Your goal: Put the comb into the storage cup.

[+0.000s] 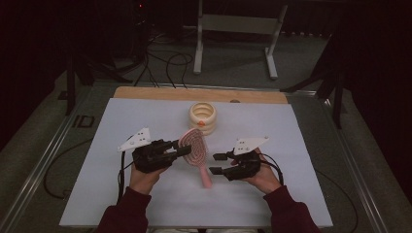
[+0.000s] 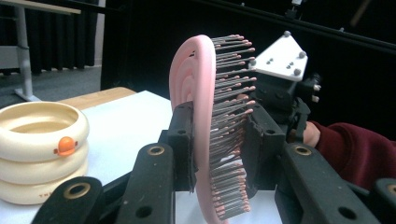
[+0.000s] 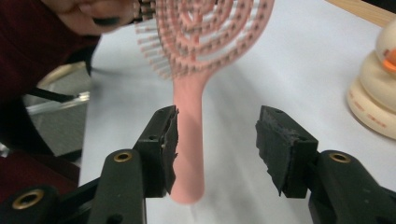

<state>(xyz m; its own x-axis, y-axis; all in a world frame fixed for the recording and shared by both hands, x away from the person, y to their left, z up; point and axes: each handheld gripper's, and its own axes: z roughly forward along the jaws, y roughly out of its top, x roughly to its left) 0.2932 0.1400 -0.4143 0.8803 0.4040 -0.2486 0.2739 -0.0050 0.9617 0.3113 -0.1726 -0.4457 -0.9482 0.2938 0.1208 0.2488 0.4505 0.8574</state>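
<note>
Holding the pink plastic oval hairbrush [image 1: 194, 148] by its head at the table's middle, the left gripper [image 1: 180, 147] is clamped firmly; the right gripper [image 1: 215, 163], jaws half apart and empty, should close squarely around the handle.

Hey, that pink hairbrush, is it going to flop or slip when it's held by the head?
The pink hairbrush probably stays stiff: its handle juts out unsupported. The left gripper bites bristles on one side, so it may shift. It looks light, being openwork.
</note>
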